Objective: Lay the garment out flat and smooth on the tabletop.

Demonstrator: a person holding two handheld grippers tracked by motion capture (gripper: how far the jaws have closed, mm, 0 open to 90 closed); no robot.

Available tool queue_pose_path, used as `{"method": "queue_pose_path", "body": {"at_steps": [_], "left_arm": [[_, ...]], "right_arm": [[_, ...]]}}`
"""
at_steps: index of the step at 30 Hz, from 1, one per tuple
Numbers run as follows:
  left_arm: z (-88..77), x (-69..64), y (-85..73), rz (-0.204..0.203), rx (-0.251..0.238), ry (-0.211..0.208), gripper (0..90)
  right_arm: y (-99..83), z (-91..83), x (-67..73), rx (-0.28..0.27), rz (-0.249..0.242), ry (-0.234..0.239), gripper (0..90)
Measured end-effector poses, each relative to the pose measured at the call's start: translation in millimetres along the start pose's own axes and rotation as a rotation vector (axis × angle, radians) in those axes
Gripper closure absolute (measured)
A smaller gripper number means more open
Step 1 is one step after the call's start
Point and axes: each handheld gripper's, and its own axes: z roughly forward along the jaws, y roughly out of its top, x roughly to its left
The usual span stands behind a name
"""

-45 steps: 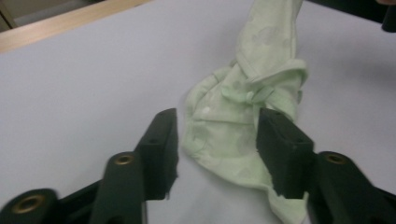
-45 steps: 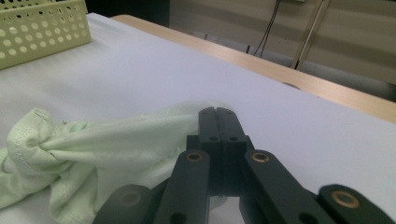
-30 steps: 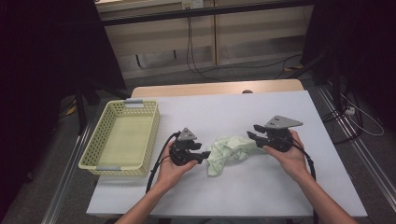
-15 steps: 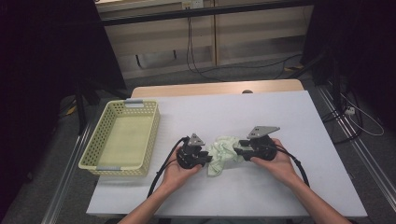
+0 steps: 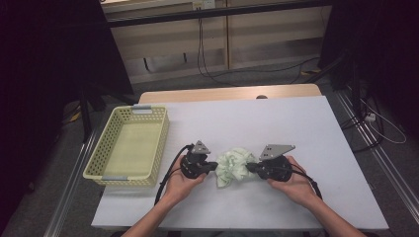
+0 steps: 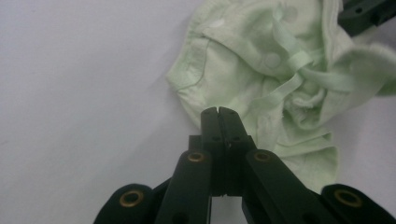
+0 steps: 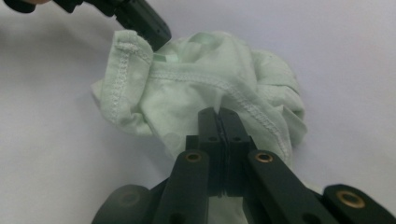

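Note:
A crumpled pale green garment [image 5: 234, 168] lies on the white table [image 5: 276, 123] between the two hands. My left gripper [image 5: 216, 167] meets its left edge and my right gripper [image 5: 247, 168] its right edge. Both pairs of jaws have just been closing. In the left gripper view the jaws [image 6: 218, 112] stand pressed together on the hem of the garment [image 6: 261, 70]. The right gripper view likewise has the jaws [image 7: 218, 112] shut on a stitched fold of the garment [image 7: 201, 79], with the left gripper's tip [image 7: 142, 23] at its far edge.
A pale yellow plastic basket [image 5: 163, 133] stands at the table's left, a short way from the left hand. Black cables trail from both grippers toward the front edge. Bare white table lies behind and to the right of the garment.
Both hands have drawn inward to the garment, the right one more and slightly lower. Both pairs of jaws have closed on its edges. The garment is bunched tighter.

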Motion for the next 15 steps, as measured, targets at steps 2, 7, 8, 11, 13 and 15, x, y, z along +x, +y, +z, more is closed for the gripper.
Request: {"method": "queue_pose_path", "body": {"at_steps": [2,7,8,11,13,15], "left_arm": [[-5.8,1.1,-4.1,-0.008,0.002,-0.006,90.0],[-15.1,-0.4,-16.5,-0.013,0.037,-0.010,90.0],[-15.5,-0.3,-18.7,-0.017,0.047,-0.018,90.0],[-12.5,0.1,-22.6,-0.018,0.064,-0.016,90.0],[-11.4,0.0,-22.3,-0.013,0.067,-0.013,90.0],[-10.0,-0.3,-21.4,-0.013,0.061,-0.010,90.0]], "right_arm": [[-0.3,2.1,4.7,0.007,-0.006,0.017,89.3],[-1.4,10.1,15.7,0.031,-0.033,0.051,86.5],[-1.8,11.5,17.3,0.036,-0.041,0.055,85.6],[-2.3,14.1,21.7,0.047,-0.053,0.065,82.0],[-2.0,13.9,21.5,0.048,-0.053,0.067,81.7],[-1.1,11.8,19.5,0.041,-0.050,0.071,78.3]]}}
